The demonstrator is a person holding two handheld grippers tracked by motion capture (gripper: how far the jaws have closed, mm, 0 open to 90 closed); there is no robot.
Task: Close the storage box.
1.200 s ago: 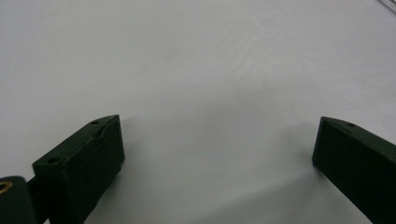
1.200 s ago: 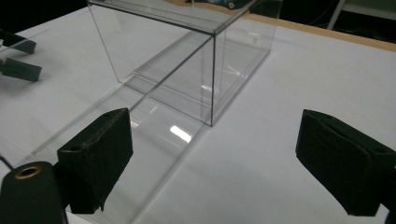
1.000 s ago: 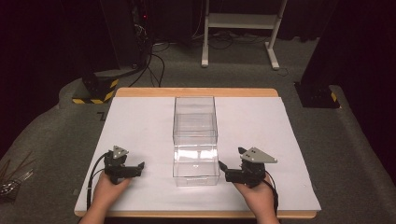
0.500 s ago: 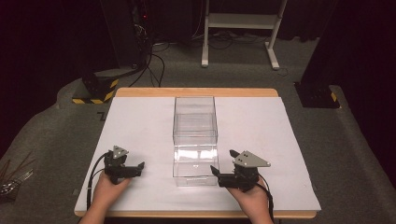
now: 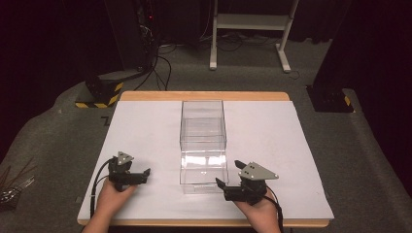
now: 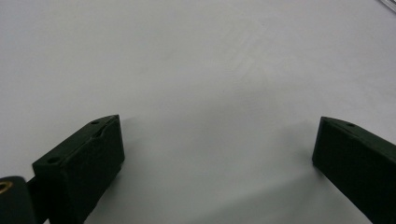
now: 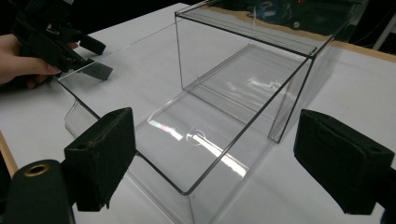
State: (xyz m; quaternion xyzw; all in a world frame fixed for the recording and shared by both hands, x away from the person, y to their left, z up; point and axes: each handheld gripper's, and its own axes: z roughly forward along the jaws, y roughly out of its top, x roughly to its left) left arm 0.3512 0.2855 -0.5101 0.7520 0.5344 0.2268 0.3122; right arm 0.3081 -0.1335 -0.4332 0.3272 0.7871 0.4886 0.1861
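Observation:
A clear plastic box stands in the middle of the white table. A lower clear tray part sticks out from its near end. My right gripper is open at the tray's near right corner, its jaws spread on either side of that corner without touching it. My left gripper is open too, low over bare white table left of the tray, with nothing between its jaws. In the right gripper view, the left gripper and its hand sit beyond the tray.
Wooden table edges frame the white sheet. On the floor behind are a black-and-yellow striped foot, cables, a white stand and a black base. Thin metal items lie on the floor at left.
My right gripper has moved left toward the tray's near right corner and turned to point at it. The left gripper and the box have stayed put.

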